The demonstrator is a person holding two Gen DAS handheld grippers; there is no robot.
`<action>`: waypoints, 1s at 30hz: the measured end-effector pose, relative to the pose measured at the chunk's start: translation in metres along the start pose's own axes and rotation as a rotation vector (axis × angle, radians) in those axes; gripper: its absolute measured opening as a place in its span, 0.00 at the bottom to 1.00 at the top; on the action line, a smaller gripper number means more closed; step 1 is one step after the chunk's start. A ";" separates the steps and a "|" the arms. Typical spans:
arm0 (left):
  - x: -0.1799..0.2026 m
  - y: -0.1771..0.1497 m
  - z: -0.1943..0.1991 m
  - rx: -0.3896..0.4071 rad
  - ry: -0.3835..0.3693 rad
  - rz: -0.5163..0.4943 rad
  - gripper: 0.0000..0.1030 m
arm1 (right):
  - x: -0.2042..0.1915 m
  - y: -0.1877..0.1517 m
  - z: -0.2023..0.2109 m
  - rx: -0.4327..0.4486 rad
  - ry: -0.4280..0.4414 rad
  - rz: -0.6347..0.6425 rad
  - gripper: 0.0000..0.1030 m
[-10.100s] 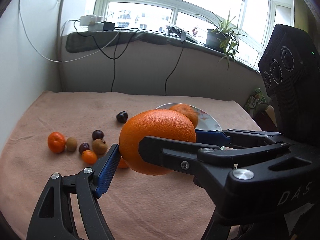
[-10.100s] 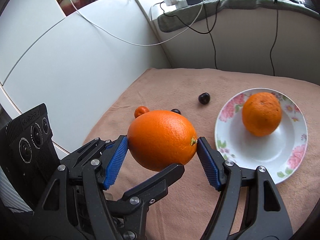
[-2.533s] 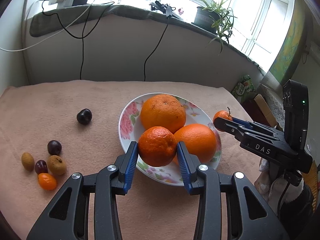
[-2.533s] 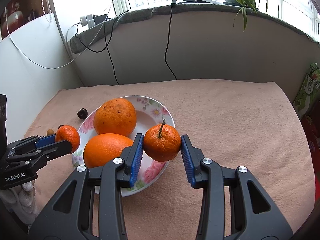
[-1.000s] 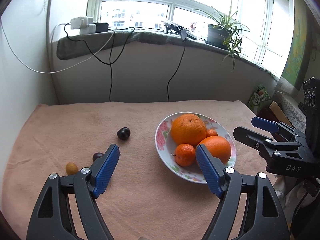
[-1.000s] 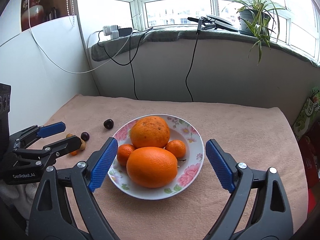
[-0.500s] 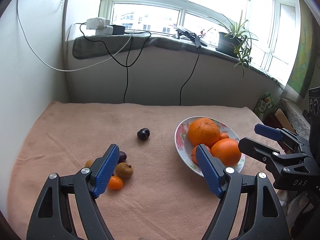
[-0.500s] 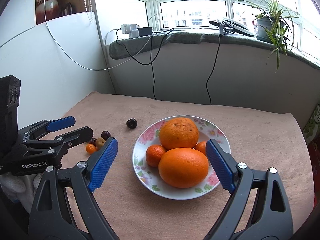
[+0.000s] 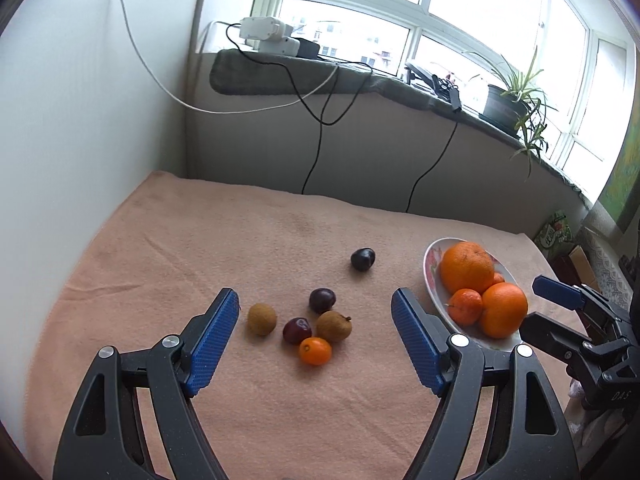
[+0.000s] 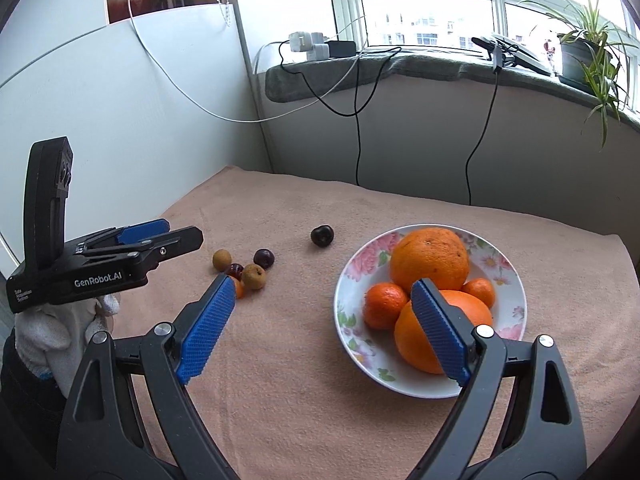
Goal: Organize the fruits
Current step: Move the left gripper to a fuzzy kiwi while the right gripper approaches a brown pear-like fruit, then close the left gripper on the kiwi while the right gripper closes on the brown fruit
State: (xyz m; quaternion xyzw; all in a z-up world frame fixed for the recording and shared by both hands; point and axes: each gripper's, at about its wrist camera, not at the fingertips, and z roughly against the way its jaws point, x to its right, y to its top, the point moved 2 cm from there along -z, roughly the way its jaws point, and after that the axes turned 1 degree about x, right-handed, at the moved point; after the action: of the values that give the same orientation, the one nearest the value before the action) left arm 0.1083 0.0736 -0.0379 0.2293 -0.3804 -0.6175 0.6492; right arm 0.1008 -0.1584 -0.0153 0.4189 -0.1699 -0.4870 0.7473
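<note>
Several small fruits lie on the peach cloth [image 9: 200, 248]: two brown longans [image 9: 262, 319] [image 9: 334, 325], a red cherry [image 9: 297, 330], a dark plum [image 9: 322, 300] and an orange kumquat [image 9: 315, 351]. Another dark plum [image 9: 363, 259] lies apart, farther back. My left gripper [image 9: 314, 294] is open above and short of this cluster, holding nothing. The flowered plate [image 10: 348, 280] holds two big oranges [image 10: 430, 264] [image 10: 448, 320] and two mandarins [image 10: 384, 306] [image 10: 478, 290]. Beside the plate's left rim, my right gripper [image 10: 322, 284] hangs open and empty, and its right finger covers part of the front orange.
A white wall panel [image 10: 120, 112] borders the cloth on the left. Behind it rises a grey wall with hanging cables [image 10: 358, 120] under a windowsill with a power strip [image 10: 308, 50] and a potted plant [image 10: 584, 56]. A white-gloved hand [image 10: 48, 332] holds the left gripper [image 10: 184, 234].
Both grippers have swung to the left, still open and empty. The small fruit cluster now sits between the left gripper's fingers in its view, and the plate has slid to the right.
</note>
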 end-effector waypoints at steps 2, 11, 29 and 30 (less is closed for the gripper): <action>-0.010 -0.001 0.000 -0.002 0.006 0.014 0.76 | -0.007 -0.001 -0.005 -0.009 0.017 0.007 0.89; -0.048 -0.006 -0.006 -0.029 0.013 0.097 0.66 | -0.040 -0.007 -0.030 -0.055 0.089 0.059 0.89; -0.056 -0.020 -0.033 -0.108 -0.046 0.106 0.44 | -0.051 -0.010 -0.104 -0.187 0.109 0.035 0.53; -0.055 -0.019 -0.035 -0.112 -0.048 0.103 0.43 | -0.052 -0.009 -0.108 -0.193 0.111 0.037 0.53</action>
State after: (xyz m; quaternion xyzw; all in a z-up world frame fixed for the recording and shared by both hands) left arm 0.1266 0.1186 -0.0857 0.1581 -0.3720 -0.6089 0.6826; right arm 0.1425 -0.0652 -0.0786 0.3682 -0.0884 -0.4633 0.8012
